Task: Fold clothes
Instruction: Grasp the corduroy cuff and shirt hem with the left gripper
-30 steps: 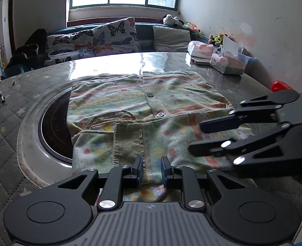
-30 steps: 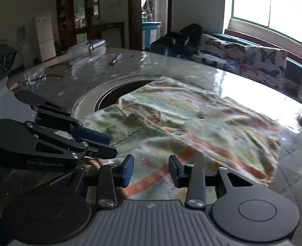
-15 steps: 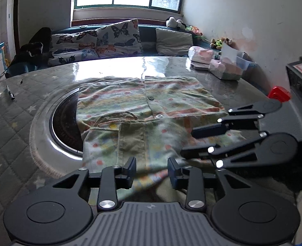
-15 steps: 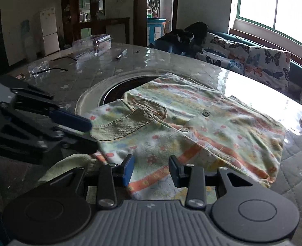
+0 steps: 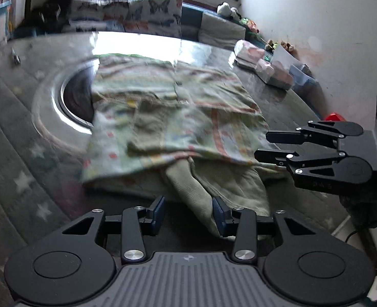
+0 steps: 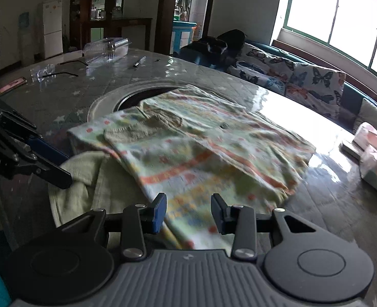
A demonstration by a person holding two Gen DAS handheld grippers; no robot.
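left wrist view: left gripper (image 5: 188,211), jaws partly apart, pads clear of cloth; an olive fabric flap (image 5: 196,192) lies on the table beneath the gap, not pinched. patterned shirt (image 5: 168,117) lies folded on the round table (image 5: 22,158), part over the dark centre ring (image 5: 76,97). right wrist view: right gripper (image 6: 189,213), jaws partly apart, nothing clamped, above the shirt's near hem. pen (image 6: 139,62) and clear plastic box (image 6: 106,47) sit far across.
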